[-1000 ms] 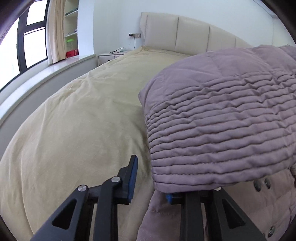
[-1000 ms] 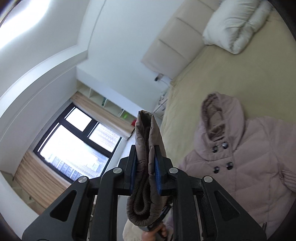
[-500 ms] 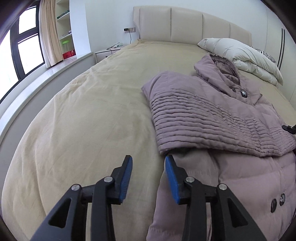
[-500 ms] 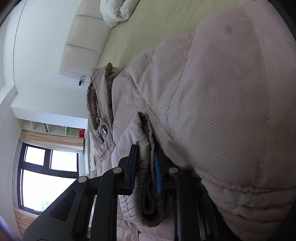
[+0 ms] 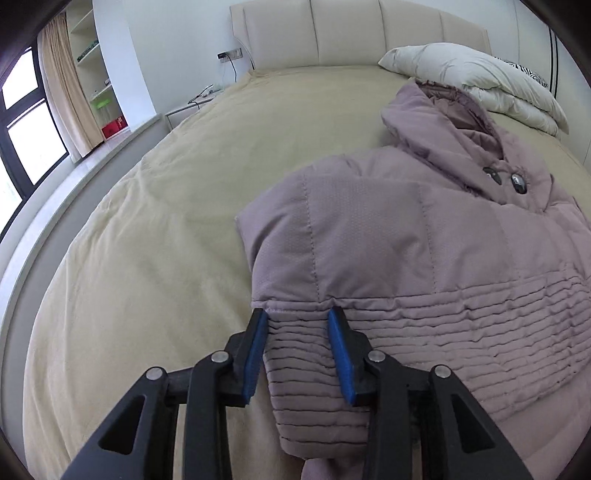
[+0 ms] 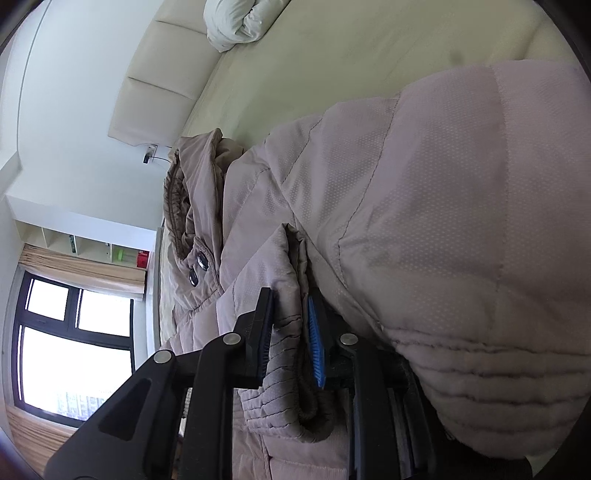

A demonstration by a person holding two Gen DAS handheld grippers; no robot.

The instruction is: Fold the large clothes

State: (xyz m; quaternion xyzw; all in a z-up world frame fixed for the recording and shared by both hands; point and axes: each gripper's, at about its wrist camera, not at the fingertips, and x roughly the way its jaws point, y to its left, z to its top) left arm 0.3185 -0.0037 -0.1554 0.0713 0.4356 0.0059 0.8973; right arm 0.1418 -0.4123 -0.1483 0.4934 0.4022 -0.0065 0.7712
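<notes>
A mauve quilted hooded jacket point(image 5: 424, 251) lies on the beige bed point(image 5: 166, 240), a sleeve folded across its front, hood point(image 5: 436, 110) toward the headboard. My left gripper point(image 5: 297, 314) is open, its blue pads straddling the ribbed sleeve cuff point(image 5: 314, 387) without clamping it. In the right wrist view my right gripper point(image 6: 290, 295) has its jaws parted around the other sleeve's cuff point(image 6: 291, 387), the fabric loose between the pads. The jacket point(image 6: 443, 221) fills that view.
White pillows point(image 5: 480, 81) lie at the padded headboard point(image 5: 351, 33). A window point(image 5: 26, 122), curtain, shelves and a nightstand point(image 5: 184, 110) stand on the left beyond the bed's edge. Bare bedspread lies left of the jacket.
My right gripper carried its sleeve cuff down onto the jacket and its jaws have widened. My left gripper moved forward over the folded left sleeve, now straddling its cuff.
</notes>
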